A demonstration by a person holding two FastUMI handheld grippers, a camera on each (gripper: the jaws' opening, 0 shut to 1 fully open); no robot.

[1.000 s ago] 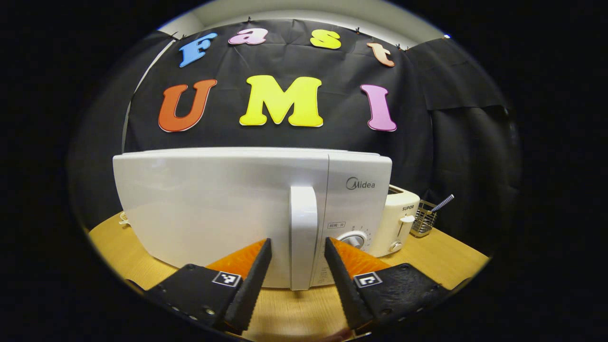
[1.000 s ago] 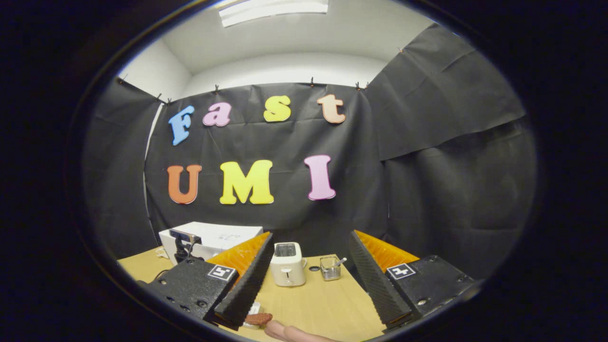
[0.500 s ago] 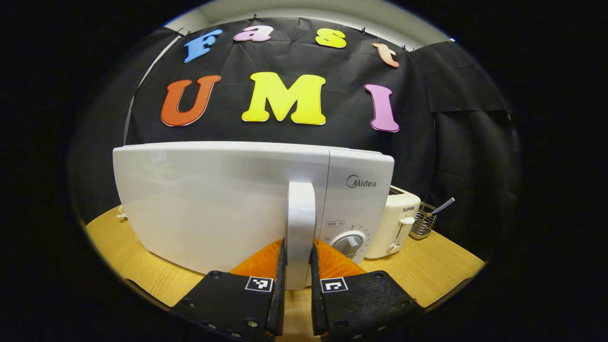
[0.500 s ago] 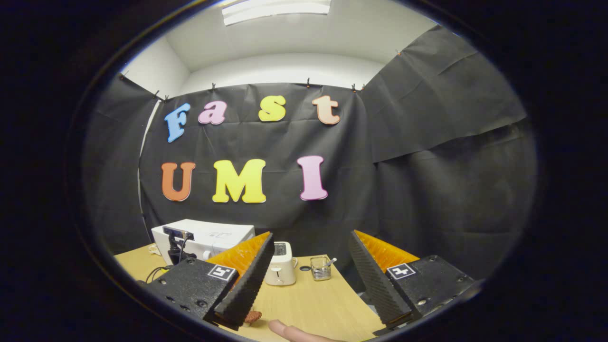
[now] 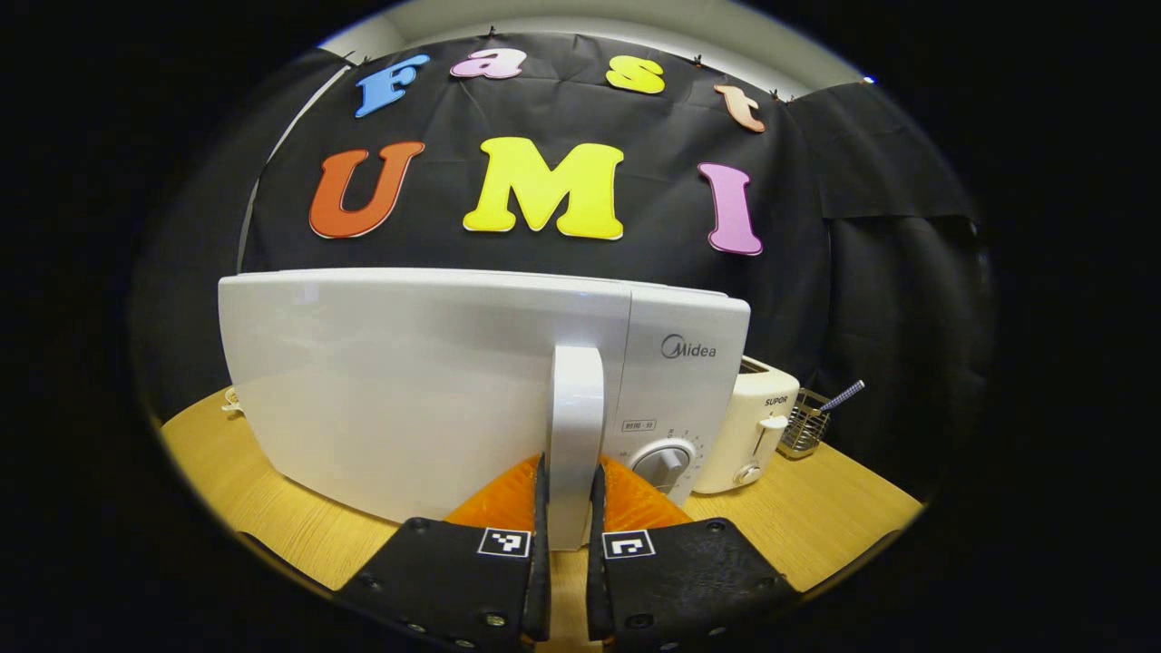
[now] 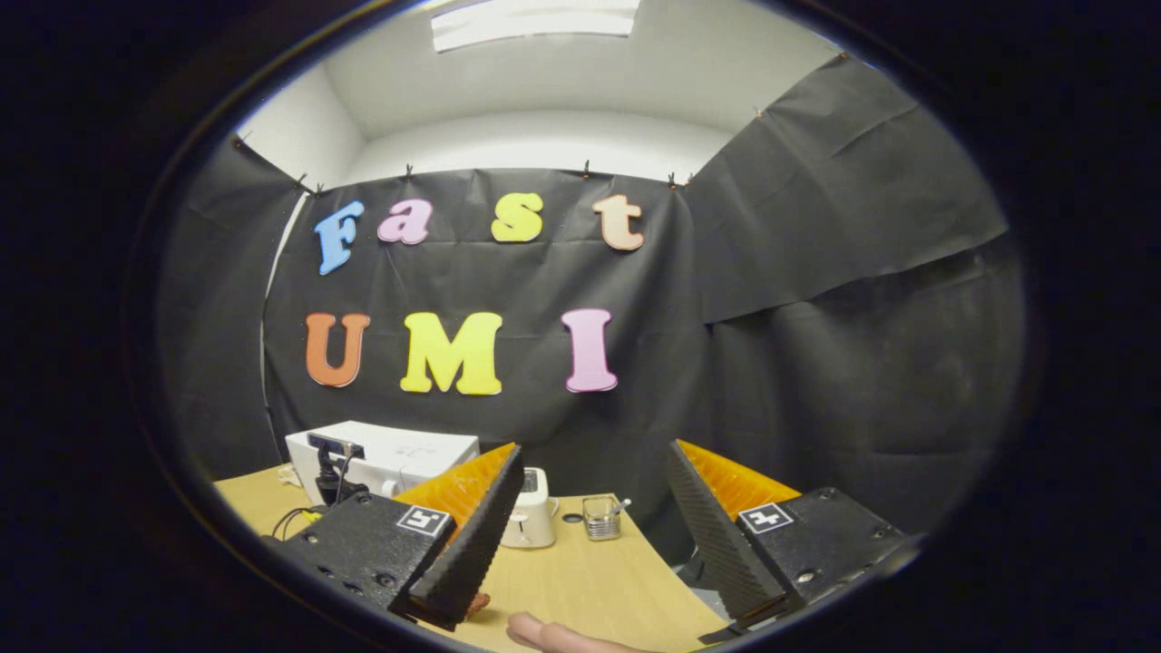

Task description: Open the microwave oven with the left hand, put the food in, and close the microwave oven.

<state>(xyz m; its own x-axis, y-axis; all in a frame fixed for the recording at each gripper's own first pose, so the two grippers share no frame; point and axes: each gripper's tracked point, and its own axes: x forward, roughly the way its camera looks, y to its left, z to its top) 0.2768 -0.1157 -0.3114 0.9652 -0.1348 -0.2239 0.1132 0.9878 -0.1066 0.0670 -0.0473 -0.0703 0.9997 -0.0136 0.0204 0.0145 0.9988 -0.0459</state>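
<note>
A white microwave (image 5: 417,381) stands on the wooden table, door closed, with a vertical white handle (image 5: 577,426) at the door's right edge. My left gripper (image 5: 564,544) is shut on the lower end of that handle, one finger on each side. In the right gripper view the microwave (image 6: 399,453) sits far off at the left, with the left gripper's dark camera mount (image 6: 331,467) in front of it. My right gripper (image 6: 590,535) hangs open above the table with nothing between its fingers. A brown bit of food (image 6: 478,601) peeks out under its left finger.
A cream toaster (image 5: 748,426) stands right of the microwave, then a wire holder (image 5: 810,422) with a utensil. The control dial (image 5: 665,464) is just right of the handle. A fingertip (image 6: 544,632) shows at the bottom of the right gripper view.
My left gripper closed from wide open onto the microwave handle and moved slightly nearer. The right gripper view drifted right, so the toaster and microwave slid left; the food sank under the finger.
</note>
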